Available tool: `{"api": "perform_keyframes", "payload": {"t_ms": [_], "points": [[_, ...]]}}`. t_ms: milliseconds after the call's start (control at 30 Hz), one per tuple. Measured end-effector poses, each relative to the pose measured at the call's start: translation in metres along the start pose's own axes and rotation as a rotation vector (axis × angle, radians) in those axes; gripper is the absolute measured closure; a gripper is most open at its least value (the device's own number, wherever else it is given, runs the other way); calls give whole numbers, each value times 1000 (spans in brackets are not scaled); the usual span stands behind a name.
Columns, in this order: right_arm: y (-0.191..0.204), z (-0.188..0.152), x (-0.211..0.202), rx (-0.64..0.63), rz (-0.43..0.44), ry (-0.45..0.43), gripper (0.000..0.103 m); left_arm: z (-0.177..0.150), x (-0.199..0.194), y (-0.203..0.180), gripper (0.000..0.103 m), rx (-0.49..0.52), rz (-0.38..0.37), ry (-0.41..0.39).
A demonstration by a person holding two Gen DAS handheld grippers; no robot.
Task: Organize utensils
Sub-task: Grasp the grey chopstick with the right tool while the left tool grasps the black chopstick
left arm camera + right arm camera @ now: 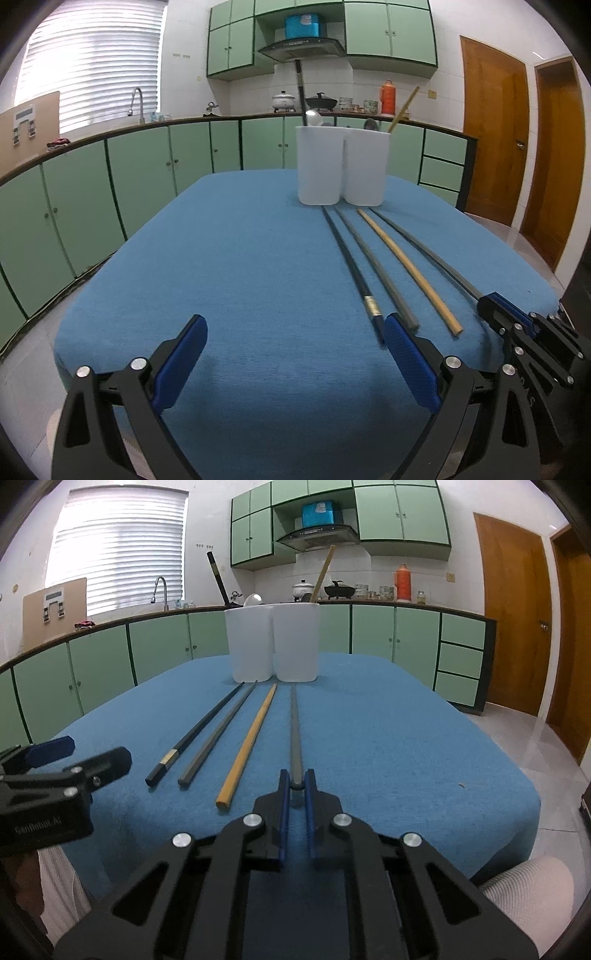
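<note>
A white two-compartment holder (273, 646) stands at the far end of the blue-covered table (388, 738). Its left cup holds a black chopstick (218, 578) and a spoon (253, 599); a wooden chopstick (323, 572) leans in the right cup. In front lie a black chopstick (203, 727), a grey one (221, 731), a wooden one (251, 738) and another grey chopstick (294, 731). My right gripper (296, 779) is shut on the near end of that last grey chopstick. My left gripper (293, 328) hovers open over bare cloth, its right finger beside the black chopstick's (347, 258) near end.
Green cabinets and a worktop with a sink tap (136, 103) run behind and left of the table. Wooden doors (495, 147) stand at the right. A person's white-clad knee (528, 893) shows at the near table edge.
</note>
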State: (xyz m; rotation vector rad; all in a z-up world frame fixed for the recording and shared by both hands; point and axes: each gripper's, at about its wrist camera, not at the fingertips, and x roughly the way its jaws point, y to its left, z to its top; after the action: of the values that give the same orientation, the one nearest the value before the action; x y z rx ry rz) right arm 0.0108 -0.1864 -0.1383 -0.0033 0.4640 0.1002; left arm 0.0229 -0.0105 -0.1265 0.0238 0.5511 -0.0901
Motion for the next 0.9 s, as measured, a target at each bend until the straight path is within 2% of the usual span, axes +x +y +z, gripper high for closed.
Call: {"api": "perform_keyframes", "payload": {"t_ms": [133,433,567,900], "points": [[-1,-2,-1,7,6,4,96,-1,-1,-8,18,16,-25,11],[-12,-2,-4,27,9,5,96,-5,8,-22,49,29,-56,51],[-15,-3,-4,32,13,4,96,-4,10,-29,57,36,-60,51],[-16,-3,-2,33,14,10,96,-4,12,-40,96,24,-81,54]]}}
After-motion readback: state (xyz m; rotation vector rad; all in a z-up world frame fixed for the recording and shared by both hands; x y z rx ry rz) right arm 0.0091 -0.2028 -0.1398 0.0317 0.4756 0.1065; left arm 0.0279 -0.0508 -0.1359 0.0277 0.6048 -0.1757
